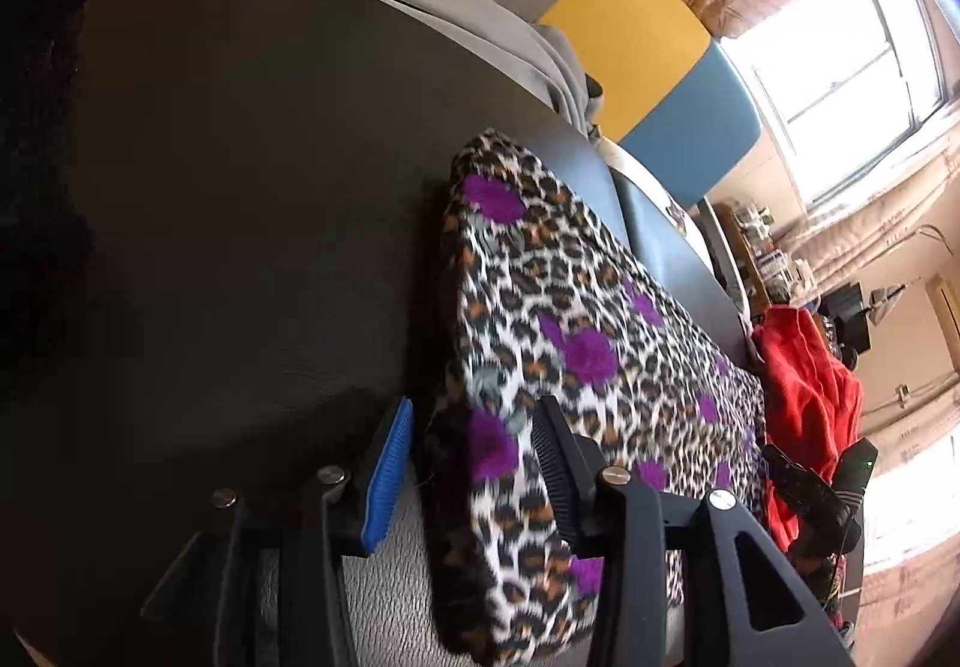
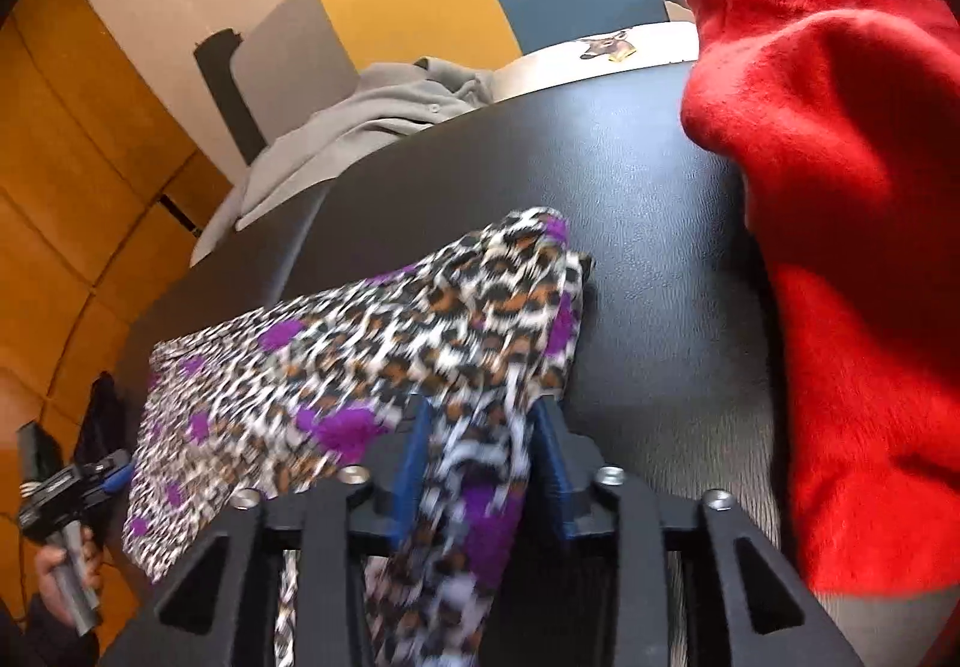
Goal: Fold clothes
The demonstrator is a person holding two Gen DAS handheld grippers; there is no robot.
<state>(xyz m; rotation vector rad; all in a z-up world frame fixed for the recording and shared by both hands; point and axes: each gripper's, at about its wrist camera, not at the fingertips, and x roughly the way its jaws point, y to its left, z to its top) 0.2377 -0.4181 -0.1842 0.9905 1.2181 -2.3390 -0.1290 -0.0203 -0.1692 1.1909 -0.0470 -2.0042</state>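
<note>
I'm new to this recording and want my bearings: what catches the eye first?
A leopard-print garment with purple blotches sprawls across the dark table, one end bunched between the right tool fingers. A bright red garment is heaped at the table's right edge, with grey clothes behind on a chair.

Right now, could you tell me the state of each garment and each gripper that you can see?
Leopard-print garment: partly folded on the black table, one end bunched.
Red garment: heaped, unfolded, at the table's edge.
Grey garment: crumpled beyond the table.
Left gripper: open, garment's edge between its fingers.
Right gripper: fabric between its fingers; grip unclear.
</note>
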